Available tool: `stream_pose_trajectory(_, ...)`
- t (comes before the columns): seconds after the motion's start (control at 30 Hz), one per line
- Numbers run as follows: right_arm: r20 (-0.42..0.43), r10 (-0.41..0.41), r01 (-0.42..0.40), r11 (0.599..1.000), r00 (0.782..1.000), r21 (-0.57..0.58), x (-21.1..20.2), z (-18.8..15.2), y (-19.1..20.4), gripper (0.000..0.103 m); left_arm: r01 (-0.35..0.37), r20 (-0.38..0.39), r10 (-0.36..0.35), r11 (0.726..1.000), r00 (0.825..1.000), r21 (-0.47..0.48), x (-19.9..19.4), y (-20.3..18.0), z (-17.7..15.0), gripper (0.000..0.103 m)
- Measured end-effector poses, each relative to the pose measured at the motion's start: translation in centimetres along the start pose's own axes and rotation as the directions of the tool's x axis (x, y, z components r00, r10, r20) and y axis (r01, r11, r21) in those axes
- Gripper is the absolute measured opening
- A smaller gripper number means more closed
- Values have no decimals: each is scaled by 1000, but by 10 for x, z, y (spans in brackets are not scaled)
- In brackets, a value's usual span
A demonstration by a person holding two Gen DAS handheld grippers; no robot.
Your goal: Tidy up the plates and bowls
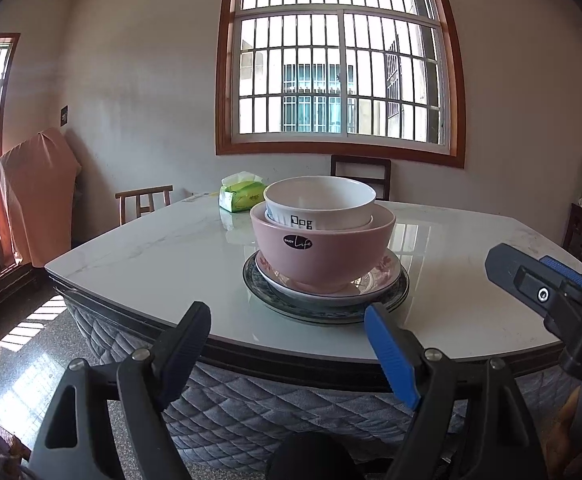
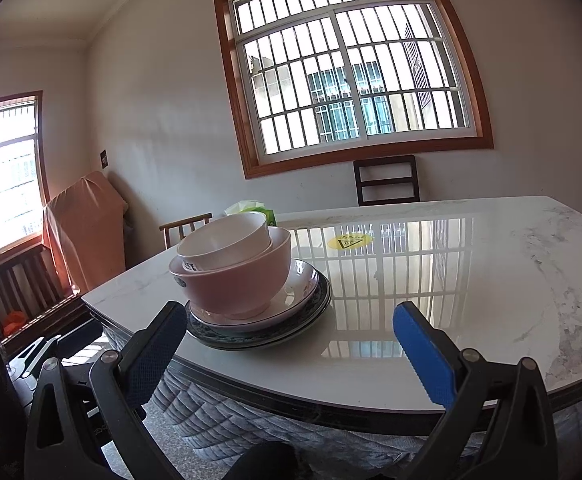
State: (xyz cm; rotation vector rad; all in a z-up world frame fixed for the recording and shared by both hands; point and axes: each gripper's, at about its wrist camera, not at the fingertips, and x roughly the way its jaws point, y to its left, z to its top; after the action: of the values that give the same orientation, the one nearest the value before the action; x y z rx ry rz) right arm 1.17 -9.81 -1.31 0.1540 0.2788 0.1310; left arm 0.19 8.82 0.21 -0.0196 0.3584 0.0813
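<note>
On the white marble table (image 1: 139, 248) the dishes stood in one stack near the front edge: a white bowl (image 1: 320, 200) with the letters "Dog" on its side sat inside a pink bowl (image 1: 323, 256), the pink bowl stood on a white plate (image 1: 383, 274) with a pink flower pattern, and this plate lay on a dark patterned plate (image 1: 395, 298) at the bottom. In the right wrist view the white bowl sat a little tilted in the pink one. The left gripper (image 1: 287, 328) was held in front of the stack, at the table edge, and its jaws stood wide apart with nothing between them; the blue pad of one finger was close to the rim of the dark plate, but whether it touched the rim could not be told. The right gripper (image 2: 289, 328) was to the right of the stack, also spread wide and empty, with only bare table between its fingers. Behind the stack a green tissue pack (image 1: 241, 194) lay on the table, well apart from the dishes. A yellow sticker (image 2: 349, 242) was on the table surface to the right of the bowls. A dark chair (image 1: 361, 176) stood at the far side under the barred window (image 1: 339, 60).
</note>
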Motion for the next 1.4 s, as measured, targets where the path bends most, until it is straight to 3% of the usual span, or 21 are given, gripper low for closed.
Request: stream_pose_trajectory(1.4,-26,9,-10,1000,1000,-2,-4,-7,5,102,-3,-73,4,1000,997,19,14,-7,-11,85)
